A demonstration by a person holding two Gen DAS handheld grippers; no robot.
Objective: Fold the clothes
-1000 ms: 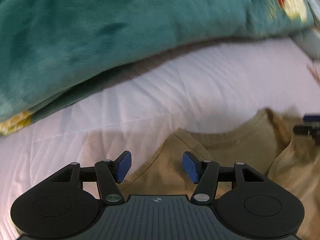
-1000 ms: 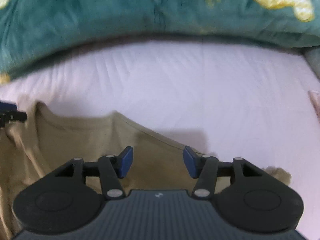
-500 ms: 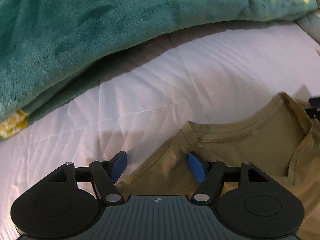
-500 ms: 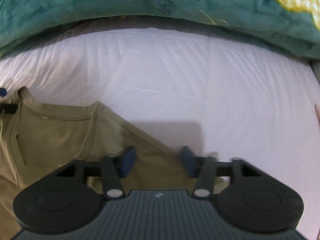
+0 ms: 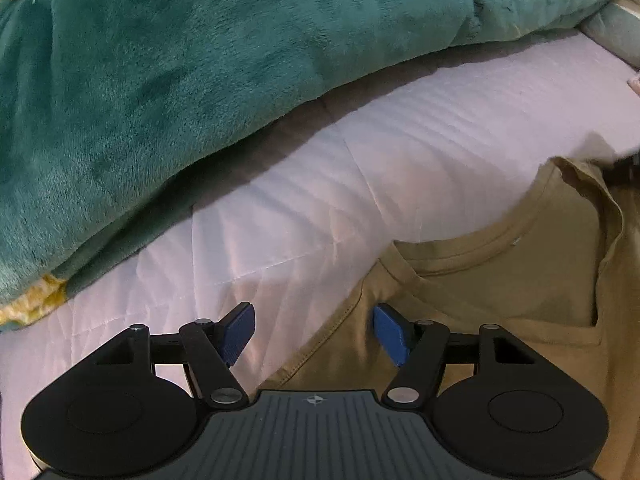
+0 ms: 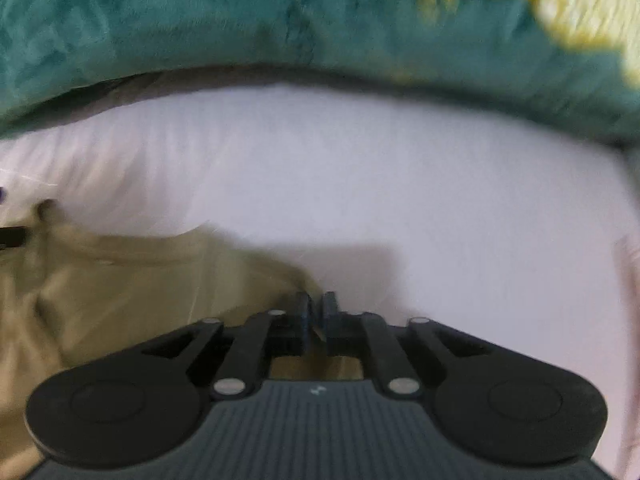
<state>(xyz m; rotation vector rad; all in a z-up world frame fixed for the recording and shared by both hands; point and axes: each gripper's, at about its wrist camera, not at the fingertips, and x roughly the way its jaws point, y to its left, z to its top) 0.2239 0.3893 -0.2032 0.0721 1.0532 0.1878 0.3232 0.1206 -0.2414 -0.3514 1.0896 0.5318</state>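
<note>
You are at the pick-up step: the olive T-shirt lies flat on the white quilted bed, collar toward the teal plush blanket, and each shoulder is being taken before the first fold. Your right hand-held gripper is closing on the shirt's shoulder edge; the pads sit almost together with a thin strip of olive cloth pinched between them, though that view is blurred. Your left hand-held gripper stands well apart, narrowing a little, with the other shoulder seam running up between the blue pads and neither pad pressing on it yet. The next move likely calls for you to close the left side on that seam so both shoulders are held evenly, then lift together. Catch only the shirt; the quilt beneath could easily be nipped too.
</note>
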